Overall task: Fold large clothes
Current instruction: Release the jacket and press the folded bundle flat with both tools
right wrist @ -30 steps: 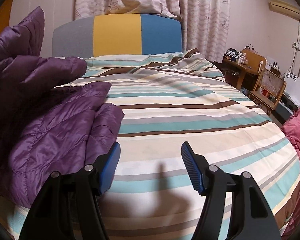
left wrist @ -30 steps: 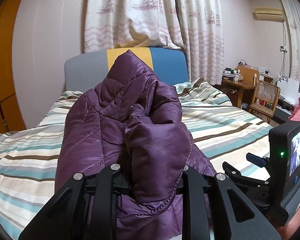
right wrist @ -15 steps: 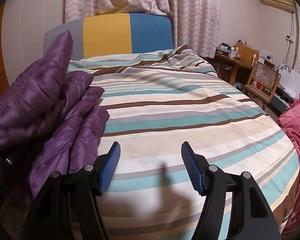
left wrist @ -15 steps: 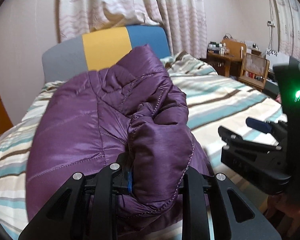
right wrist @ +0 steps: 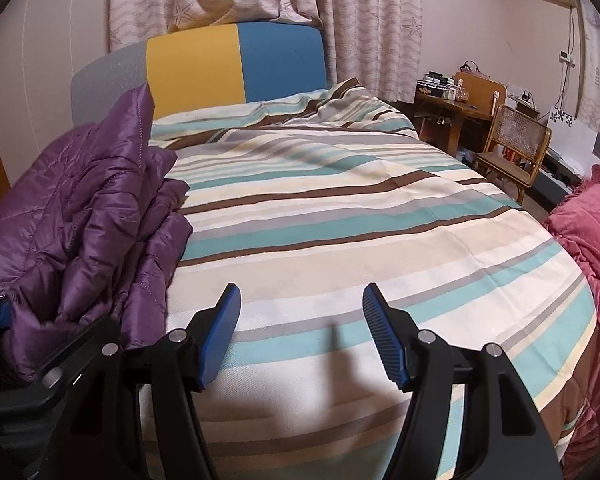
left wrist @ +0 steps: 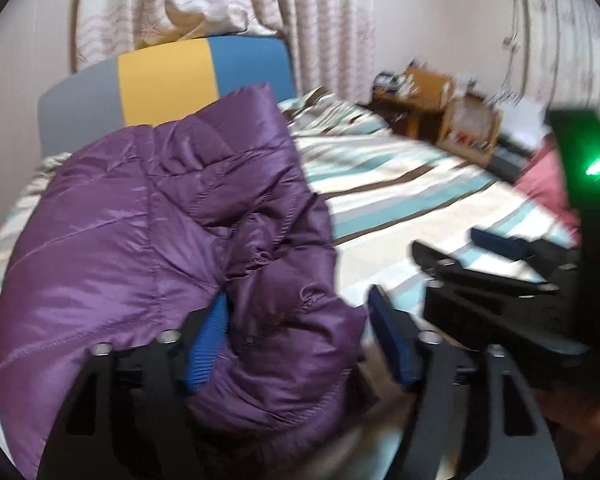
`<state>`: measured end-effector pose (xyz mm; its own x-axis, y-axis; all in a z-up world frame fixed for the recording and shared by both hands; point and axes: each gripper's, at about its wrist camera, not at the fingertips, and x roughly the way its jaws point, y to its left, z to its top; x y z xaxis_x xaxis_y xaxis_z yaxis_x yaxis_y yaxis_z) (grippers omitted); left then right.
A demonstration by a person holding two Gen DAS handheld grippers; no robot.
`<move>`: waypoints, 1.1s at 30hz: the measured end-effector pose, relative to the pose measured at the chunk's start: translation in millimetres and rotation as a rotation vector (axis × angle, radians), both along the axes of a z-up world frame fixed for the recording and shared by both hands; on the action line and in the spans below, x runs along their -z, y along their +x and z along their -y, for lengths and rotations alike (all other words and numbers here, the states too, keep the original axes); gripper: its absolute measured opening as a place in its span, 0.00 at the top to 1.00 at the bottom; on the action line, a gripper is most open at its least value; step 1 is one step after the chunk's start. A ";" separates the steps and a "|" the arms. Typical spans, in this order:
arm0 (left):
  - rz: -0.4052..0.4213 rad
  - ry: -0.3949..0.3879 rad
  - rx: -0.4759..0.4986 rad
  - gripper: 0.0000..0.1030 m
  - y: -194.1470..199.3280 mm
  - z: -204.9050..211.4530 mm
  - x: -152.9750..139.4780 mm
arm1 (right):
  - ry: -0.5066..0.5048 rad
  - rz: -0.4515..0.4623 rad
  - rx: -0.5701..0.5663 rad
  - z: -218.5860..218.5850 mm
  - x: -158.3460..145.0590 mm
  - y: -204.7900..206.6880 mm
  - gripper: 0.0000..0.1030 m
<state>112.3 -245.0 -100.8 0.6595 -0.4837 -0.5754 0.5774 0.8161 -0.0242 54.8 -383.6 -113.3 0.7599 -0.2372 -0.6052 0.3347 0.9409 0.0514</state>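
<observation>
The purple quilted puffer jacket (left wrist: pixel 172 240) lies bunched on the left part of the bed with the striped cover (right wrist: pixel 360 232). Its cloth is shiny and smooth, with stitched lines and soft puffy folds.

The left wrist view shows the jacket from very near: a thick roll of it sits between the blue ribbed pads (left wrist: pixel 204 348) of the left hand-held gripper (left wrist: pixel 300 340). The jaws are opening; the left pad is against the fabric, while the right pad stands clear of it. This view is blurred, and at its right side it shows the black body of the right hand-held gripper (right wrist: pixel 302 332).

The right wrist view is sharp. There the right hand-held gripper is spread wide over the bare striped cover with nothing between its pads, and the jacket is only a heap at the left edge. Behind stands a padded headboard in grey, yellow and blue (right wrist: pixel 236 68), and a wooden chair with woven back (right wrist: pixel 516 148) is at the right.
</observation>
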 end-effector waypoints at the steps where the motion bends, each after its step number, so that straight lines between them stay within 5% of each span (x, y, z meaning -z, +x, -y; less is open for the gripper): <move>1: -0.004 -0.033 0.011 0.19 -6.5 -8.3 -5.6 | 0.001 0.002 -0.002 0.3 -0.7 -1.0 0.38; 7: 0.054 -0.160 0.029 0.16 -50.3 -56.1 -26.1 | 0.028 0.008 -0.032 -3.8 -7.3 -4.4 0.37; 9: 0.093 -0.203 -0.016 0.16 -59.8 -78.3 -31.2 | 0.085 0.045 -0.076 -6.5 -18.2 -8.2 0.29; 12: 0.122 -0.230 -0.202 0.16 -52.3 -117.5 -33.0 | 0.178 0.133 -0.199 -18.0 -40.7 -16.2 0.21; 16: 0.010 -0.303 -0.460 0.16 -12.0 -165.1 -26.3 | 0.241 0.154 -0.386 -48.3 -56.4 -12.6 0.20; 17: -0.014 -0.283 -0.475 0.19 -3.0 -166.2 -22.6 | 0.241 0.138 -0.408 -54.9 -54.8 -8.9 0.23; 19: -0.042 -0.205 -0.449 0.22 9.3 -158.9 -14.4 | 0.241 0.065 -0.449 -69.4 -42.9 6.0 0.53; 20: -0.045 -0.188 -0.436 0.23 9.7 -156.8 -11.1 | 0.249 0.027 -0.468 -74.0 -36.3 12.3 0.77; 23: -0.086 -0.151 -0.389 0.34 5.9 -148.1 -4.2 | 0.284 -0.087 -0.480 -76.8 -15.0 21.6 0.85; 28: -0.069 -0.081 -0.369 0.35 -7.1 -140.2 7.3 | 0.243 -0.170 -0.470 -74.3 4.0 6.2 0.93; 33: -0.034 -0.023 -0.362 0.34 1.2 -133.5 16.6 | 0.324 -0.155 -0.432 -66.9 19.2 14.1 0.93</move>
<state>113.5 -111.5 -117.5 0.7708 -0.2358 -0.5918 0.2499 0.9664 -0.0596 68.9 -316.6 -132.4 0.6429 0.2927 -0.7078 -0.0508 0.9384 0.3419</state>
